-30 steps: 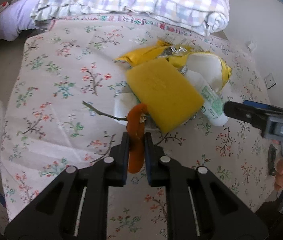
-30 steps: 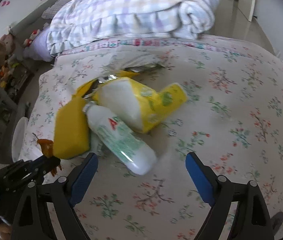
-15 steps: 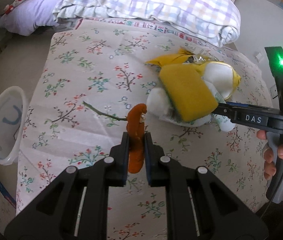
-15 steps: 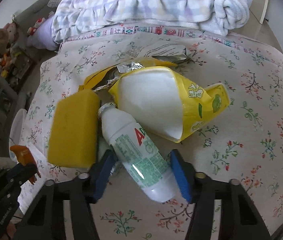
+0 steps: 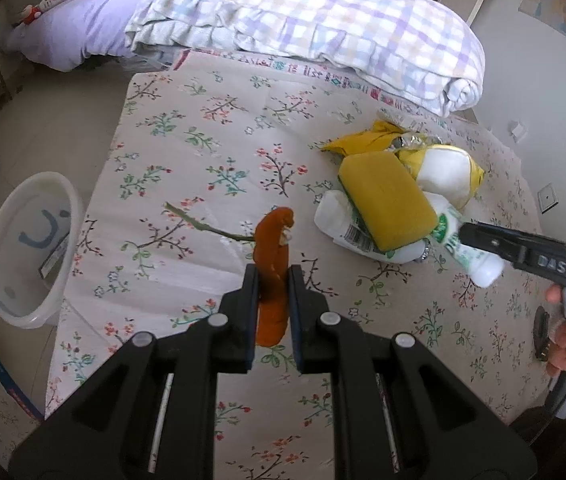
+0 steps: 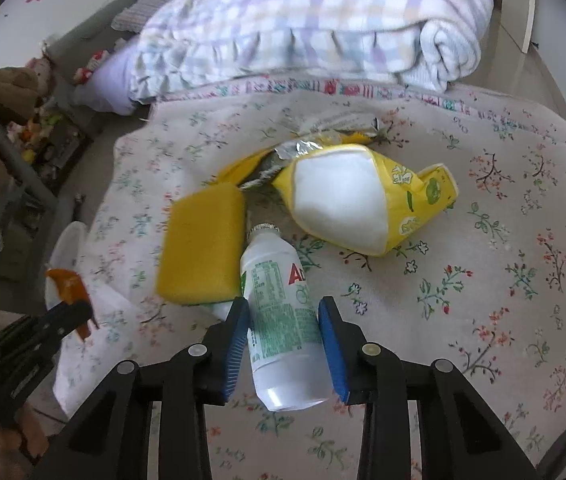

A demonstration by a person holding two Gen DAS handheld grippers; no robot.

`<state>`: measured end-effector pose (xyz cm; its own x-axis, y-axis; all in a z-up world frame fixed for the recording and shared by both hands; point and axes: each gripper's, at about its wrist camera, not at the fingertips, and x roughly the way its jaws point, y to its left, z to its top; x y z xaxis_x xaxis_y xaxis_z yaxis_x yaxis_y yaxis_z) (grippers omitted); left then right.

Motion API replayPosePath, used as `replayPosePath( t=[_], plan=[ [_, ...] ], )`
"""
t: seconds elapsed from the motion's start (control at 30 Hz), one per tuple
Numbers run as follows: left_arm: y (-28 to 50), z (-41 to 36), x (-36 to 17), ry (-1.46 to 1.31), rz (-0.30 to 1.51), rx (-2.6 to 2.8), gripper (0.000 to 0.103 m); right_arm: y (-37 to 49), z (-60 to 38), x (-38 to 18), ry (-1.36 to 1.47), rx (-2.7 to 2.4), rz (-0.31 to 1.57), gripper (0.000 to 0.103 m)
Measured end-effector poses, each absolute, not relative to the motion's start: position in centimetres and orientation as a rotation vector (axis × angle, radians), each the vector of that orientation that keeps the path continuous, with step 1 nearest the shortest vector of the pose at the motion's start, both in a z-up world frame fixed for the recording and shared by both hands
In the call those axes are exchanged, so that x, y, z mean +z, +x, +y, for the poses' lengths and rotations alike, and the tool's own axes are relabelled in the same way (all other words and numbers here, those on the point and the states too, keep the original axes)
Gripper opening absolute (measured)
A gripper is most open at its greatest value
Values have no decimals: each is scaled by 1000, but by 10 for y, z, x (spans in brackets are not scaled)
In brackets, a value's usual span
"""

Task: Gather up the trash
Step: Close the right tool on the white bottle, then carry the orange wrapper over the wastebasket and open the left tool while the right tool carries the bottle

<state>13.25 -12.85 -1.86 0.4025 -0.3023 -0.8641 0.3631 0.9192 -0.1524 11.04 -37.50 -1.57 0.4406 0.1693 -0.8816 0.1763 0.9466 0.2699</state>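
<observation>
A: Left gripper (image 5: 273, 280), what's it got?

B: Clamped on the orange peel (image 5: 270, 248). Peel stands nearly upright btwn the pads, top curling fwd, bottom hanging below the fingers. It's up off the bed, not touching the sheet. A thin green twig (image 5: 203, 224) sticks out from the peel to the left; can't tell if it's attached or lying on the sheet.

A: And the right gripper (image 6: 283, 336)?

B: Jaws are closing on the white bottle (image 6: 281, 320). Bottle's btwn the blue pads, neck pointing away, base toward the camera. Left pad is on the label; right pad looks on it too, w/ maybe a sliver of gap, hard to say.

A: Where's the rest of the trash?

B: All on the flowered sheet (image 6: 483, 280). Yellow sponge (image 6: 203, 252) sits just left of the bottle, touching it near the neck. Yellow snack bag (image 6: 363, 204) w/ white inside lies just beyond the bottle's neck, torn foil edge at its far side.

A: Anything under the sponge?

B: In the left view there's a 2nd white item (image 5: 343, 224) poking out below it. Can't tell what.

A: Bin?

B: White plastic tub (image 5: 31, 248) on the floor, left of the bed, well apart from the pile. Something small lies in it.

A: Other stuff?

B: Checked quilt (image 5: 323, 28) rolled at the far end of the bed. Person's fingers (image 5: 563, 340) wrap the right gripper's handle.
</observation>
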Motion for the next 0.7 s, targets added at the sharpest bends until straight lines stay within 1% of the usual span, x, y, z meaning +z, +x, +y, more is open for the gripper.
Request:
replayPosePath(
  t=[0.43,0.7],
  plan=[
    [129,-102,-5,24,1039,-399,15,87,-367,17,436,55,1028,36],
    [133,-75,-3,4,1030,-347,15,95,-329,28,423,137,1005,36]
  ],
)
